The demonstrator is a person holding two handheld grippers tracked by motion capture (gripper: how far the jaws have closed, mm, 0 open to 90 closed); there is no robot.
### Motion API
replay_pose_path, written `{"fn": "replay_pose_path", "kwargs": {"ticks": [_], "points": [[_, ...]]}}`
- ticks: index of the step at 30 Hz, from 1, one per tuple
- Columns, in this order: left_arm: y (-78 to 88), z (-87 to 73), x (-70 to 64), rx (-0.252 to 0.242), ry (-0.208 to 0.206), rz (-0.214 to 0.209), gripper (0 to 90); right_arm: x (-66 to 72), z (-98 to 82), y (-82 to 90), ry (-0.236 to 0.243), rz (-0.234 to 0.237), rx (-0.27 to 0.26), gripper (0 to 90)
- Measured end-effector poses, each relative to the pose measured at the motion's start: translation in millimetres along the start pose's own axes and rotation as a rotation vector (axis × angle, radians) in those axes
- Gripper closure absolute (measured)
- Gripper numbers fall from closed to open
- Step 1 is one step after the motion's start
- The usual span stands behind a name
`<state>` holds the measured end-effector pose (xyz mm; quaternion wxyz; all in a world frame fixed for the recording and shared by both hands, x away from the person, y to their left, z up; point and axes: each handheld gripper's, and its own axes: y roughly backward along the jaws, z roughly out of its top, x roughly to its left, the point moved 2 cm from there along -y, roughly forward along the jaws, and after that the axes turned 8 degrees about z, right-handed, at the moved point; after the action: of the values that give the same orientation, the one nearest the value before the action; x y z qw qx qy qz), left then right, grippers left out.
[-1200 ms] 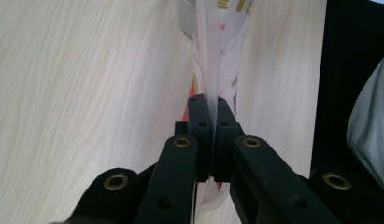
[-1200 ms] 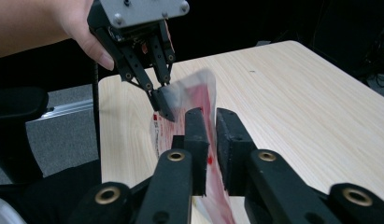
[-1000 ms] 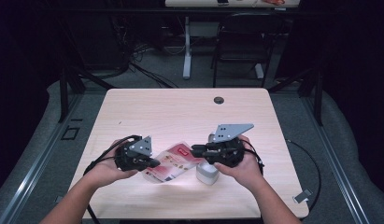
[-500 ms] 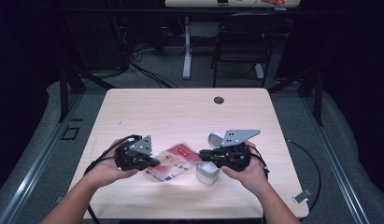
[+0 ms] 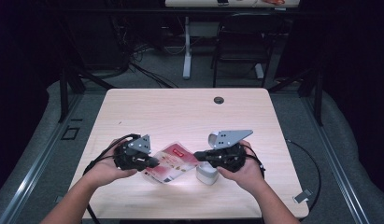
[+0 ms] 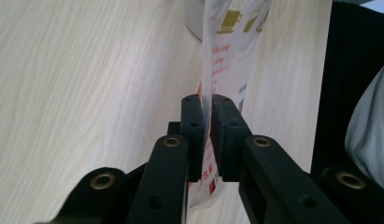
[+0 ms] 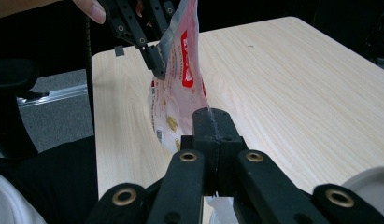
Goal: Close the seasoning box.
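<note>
A red and white plastic packet hangs low over the table between my two grippers. My left gripper is at the packet's left edge. In the left gripper view the film runs through the narrow gap of my left gripper; its jaws have just been opening and its pads stand slightly apart. My right gripper has just been closing on the right edge. In the right gripper view, my right gripper has its jaws tight on the packet, with the left gripper beyond.
A small white container stands on the light wooden table just under my right gripper. A round cable hole is at the far edge. Chairs and desk legs stand on the floor beyond the table.
My right gripper has drifted slightly toward the near side and its jaws have closed on the packet's right edge. The left hand has stayed in place.
</note>
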<state>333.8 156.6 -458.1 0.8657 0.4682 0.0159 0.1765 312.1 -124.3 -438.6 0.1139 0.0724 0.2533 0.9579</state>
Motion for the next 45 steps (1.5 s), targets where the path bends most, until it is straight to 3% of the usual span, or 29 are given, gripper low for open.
{"fn": "replay_pose_path", "kwargs": {"ticks": [4, 7, 11, 14, 19, 26, 33, 39, 45], "points": [[3.9, 3.1, 1.1, -0.005, 0.007, 0.008, 76.2, 1.0, 6.8, -0.7, 0.012, -0.005, -0.006, 90.0], [7.1, 8.9, 0.8, -0.045, 0.019, 0.004, 72.7, 2.1, 11.9, -5.5, 0.028, -0.003, 0.010, 90.0], [6.9, 11.9, 3.1, -0.018, 0.011, 0.029, 70.2, 3.5, 19.5, -13.6, 0.058, -0.014, 0.031, 90.0], [8.4, 11.2, 5.8, -0.042, 0.032, 0.032, 67.0, 3.2, 24.6, -14.9, 0.062, -0.010, 0.028, 90.0], [11.2, 12.8, 7.3, -0.044, 0.032, 0.038, 64.4, 3.3, 32.1, -18.1, 0.078, -0.013, 0.040, 90.0], [21.9, 22.7, 8.7, -0.104, 0.026, 0.038, 60.4, 3.7, 40.1, -22.1, 0.102, -0.025, 0.078, 90.0], [18.2, 22.0, 8.8, -0.077, 0.011, 0.054, 71.2, 5.2, 47.0, -27.1, 0.120, -0.022, 0.100, 90.0], [19.6, 15.6, 8.8, -0.094, 0.024, 0.039, 80.0, 6.1, 46.9, -31.3, 0.116, -0.023, 0.086, 90.0], [20.7, 9.5, 5.9, -0.102, 0.004, 0.036, 89.6, 5.7, 47.0, -33.3, 0.104, -0.016, 0.076, 90.0]]}}
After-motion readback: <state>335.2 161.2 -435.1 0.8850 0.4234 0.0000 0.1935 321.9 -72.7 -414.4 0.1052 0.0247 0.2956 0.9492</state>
